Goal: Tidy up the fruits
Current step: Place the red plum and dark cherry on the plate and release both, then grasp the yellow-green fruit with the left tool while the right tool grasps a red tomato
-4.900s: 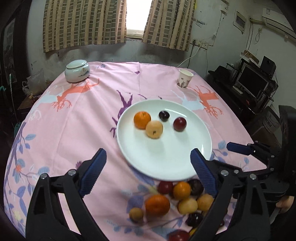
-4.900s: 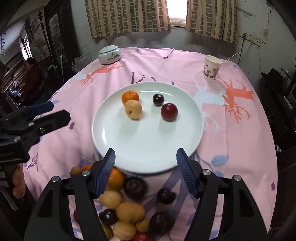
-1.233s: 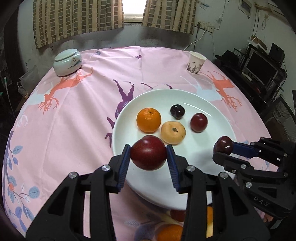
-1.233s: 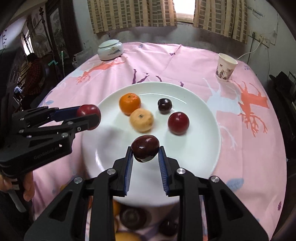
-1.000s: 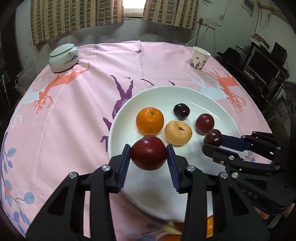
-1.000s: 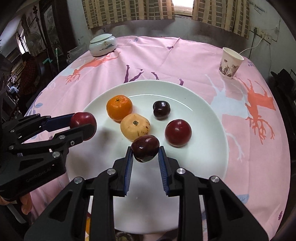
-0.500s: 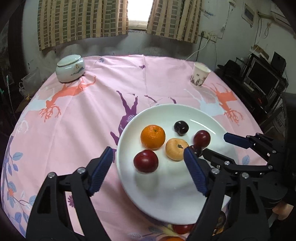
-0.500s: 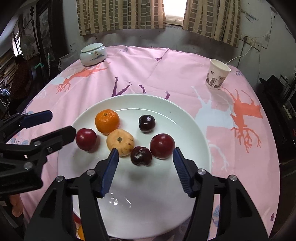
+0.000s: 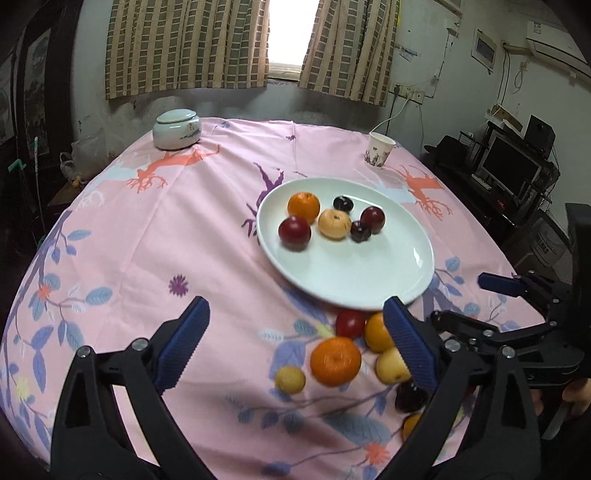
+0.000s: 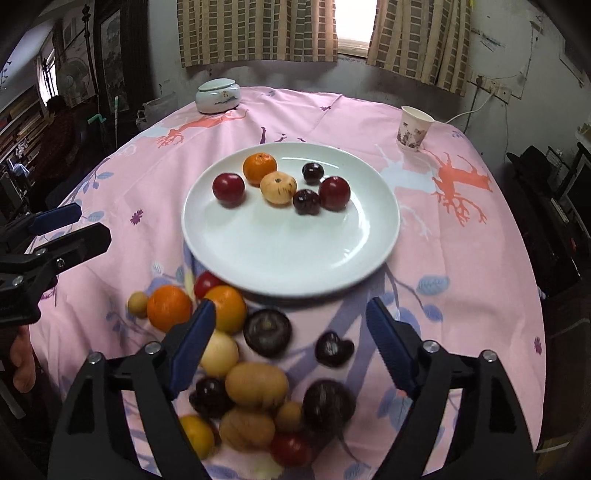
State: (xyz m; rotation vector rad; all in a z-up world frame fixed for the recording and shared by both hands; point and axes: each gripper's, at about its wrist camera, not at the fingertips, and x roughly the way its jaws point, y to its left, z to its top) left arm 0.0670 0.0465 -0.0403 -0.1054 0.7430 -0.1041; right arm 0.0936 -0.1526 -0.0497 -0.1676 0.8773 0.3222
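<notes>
Checked curtains (image 9: 184, 44) flank a bright window (image 9: 286, 33); grey walls.

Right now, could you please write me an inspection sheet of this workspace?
Surface: round table under a pink printed cloth.
Job's things: white plate holding six fruits, among them an orange and a red plum; loose fruit pile on the cloth at the near edge.
Clutter: lidded ceramic jar, paper cup.
Grippers: left claw open, empty; right claw open, empty, above the pile.
Cables: white cord to a wall socket.
Surroundings: curtained window, monitor.
</notes>
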